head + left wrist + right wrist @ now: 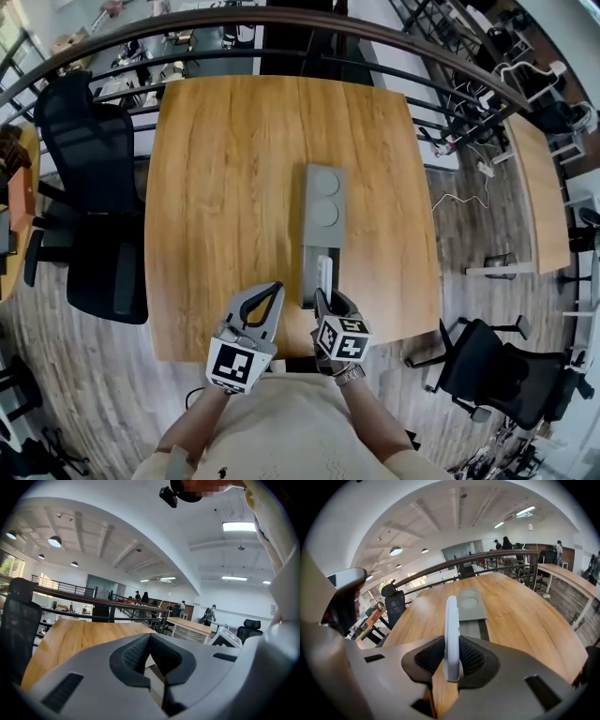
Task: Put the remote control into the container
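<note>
Operator: Where is the remote control (451, 634)?

Checker: We hold it on edge, pinched between the fingers of the right gripper (451, 660), at the near end of the container (474, 629) on the worktop (225, 187). The left gripper (277, 287) has its fingers pressed together on nothing.

Operator: Failure modes?

Checker: The grip sits near one end of the remote, so we judge it may pivot or slip. Released off-line, it may strike the container's rim and land on the worktop.

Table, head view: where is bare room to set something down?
Bare wood lies left and right of the grey container, out to the table edges. Crowded at the near edge: left gripper and right gripper, which holds the remote.
</note>
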